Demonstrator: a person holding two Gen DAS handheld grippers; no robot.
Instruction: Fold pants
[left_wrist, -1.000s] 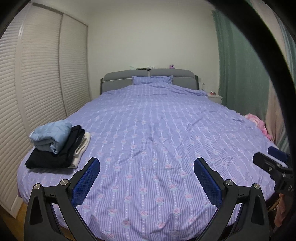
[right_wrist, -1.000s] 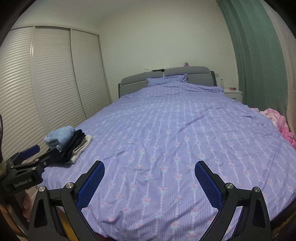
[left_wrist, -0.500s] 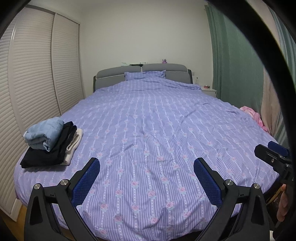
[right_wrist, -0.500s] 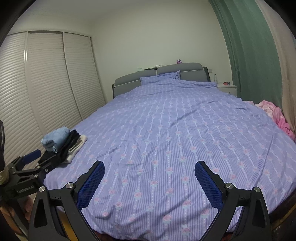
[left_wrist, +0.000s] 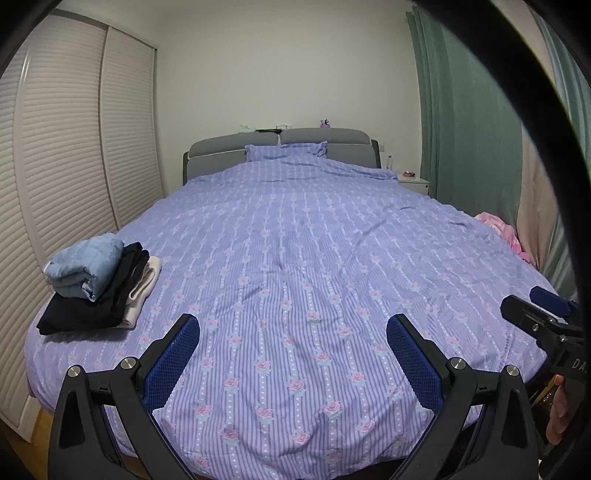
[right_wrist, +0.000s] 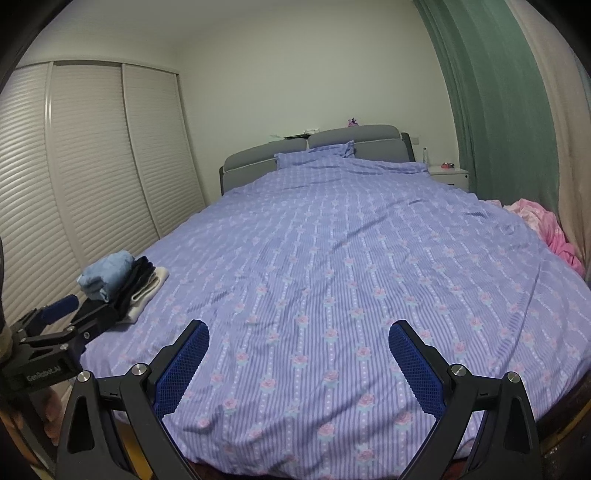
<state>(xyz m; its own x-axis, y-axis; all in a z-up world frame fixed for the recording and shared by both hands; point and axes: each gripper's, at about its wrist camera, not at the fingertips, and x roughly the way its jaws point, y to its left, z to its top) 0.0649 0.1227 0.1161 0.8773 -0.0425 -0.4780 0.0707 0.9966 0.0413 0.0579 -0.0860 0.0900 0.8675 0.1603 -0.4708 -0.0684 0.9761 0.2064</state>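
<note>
A stack of folded clothes (left_wrist: 96, 286) lies on the bed's near left corner: a light blue piece on top, black pieces under it, a cream one at the bottom. It also shows in the right wrist view (right_wrist: 122, 286). My left gripper (left_wrist: 293, 350) is open and empty, held above the foot of the bed. My right gripper (right_wrist: 298, 354) is open and empty too, to the right of the left one. A pink garment (right_wrist: 546, 225) lies bunched at the bed's right edge, also in the left wrist view (left_wrist: 498, 230).
The bed (left_wrist: 295, 240) has a purple flowered cover, a pillow (left_wrist: 284, 150) and a grey headboard. Louvred wardrobe doors (left_wrist: 74, 166) run along the left. Green curtains (right_wrist: 498, 110) hang on the right, with a white nightstand (right_wrist: 448, 173) beside them.
Both grippers have drawn back from the bed and risen a little, so more of the bed's foot edge shows. Both stay open and empty.
</note>
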